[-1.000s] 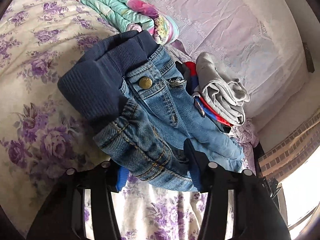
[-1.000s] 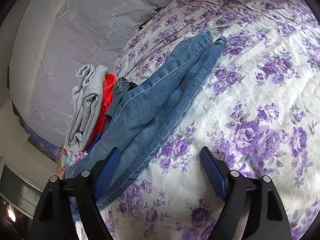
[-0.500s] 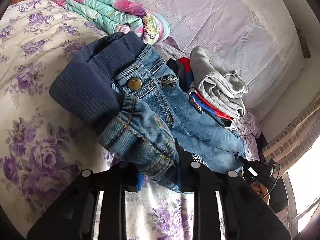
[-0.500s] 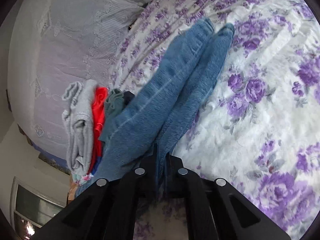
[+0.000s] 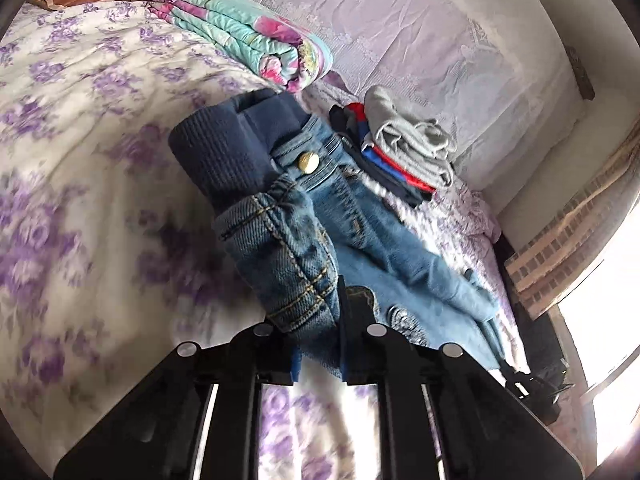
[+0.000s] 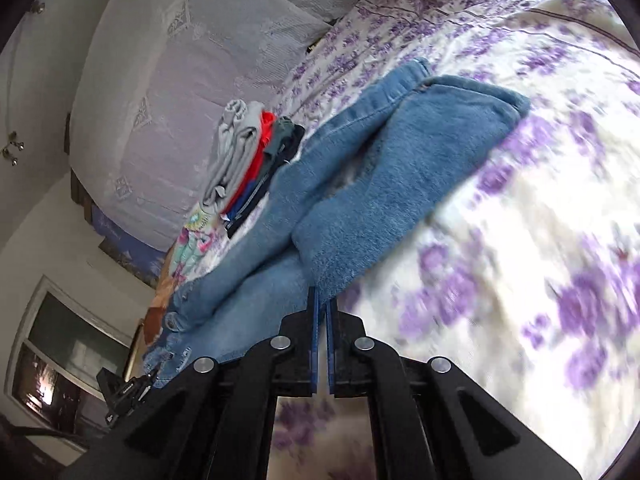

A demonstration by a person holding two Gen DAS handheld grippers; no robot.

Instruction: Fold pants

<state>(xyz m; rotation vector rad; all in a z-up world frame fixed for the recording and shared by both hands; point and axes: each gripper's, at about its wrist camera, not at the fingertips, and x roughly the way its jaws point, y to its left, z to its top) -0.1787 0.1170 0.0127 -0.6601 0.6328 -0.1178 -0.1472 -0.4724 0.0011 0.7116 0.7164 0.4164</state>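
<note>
Small blue jeans (image 5: 320, 216) with a dark ribbed waistband and a brass button lie on the flowered bedspread (image 5: 72, 160). My left gripper (image 5: 316, 320) is shut on the jeans' waist edge, which is bunched and lifted. In the right wrist view the jeans' legs (image 6: 360, 168) stretch away over the bed, the near leg partly folded up. My right gripper (image 6: 322, 312) is shut on the leg fabric near its edge.
A stack of folded clothes (image 5: 404, 152), grey on top, sits by the lace-covered headboard (image 5: 440, 40); it also shows in the right wrist view (image 6: 244, 152). A rolled floral blanket (image 5: 248, 44) lies behind the jeans. A window (image 5: 608, 312) is at the right.
Both grippers closed on the jeans: the left on the waist, the right on the leg fabric. Both then lifted and pulled the cloth; the legs have started to fold over.
</note>
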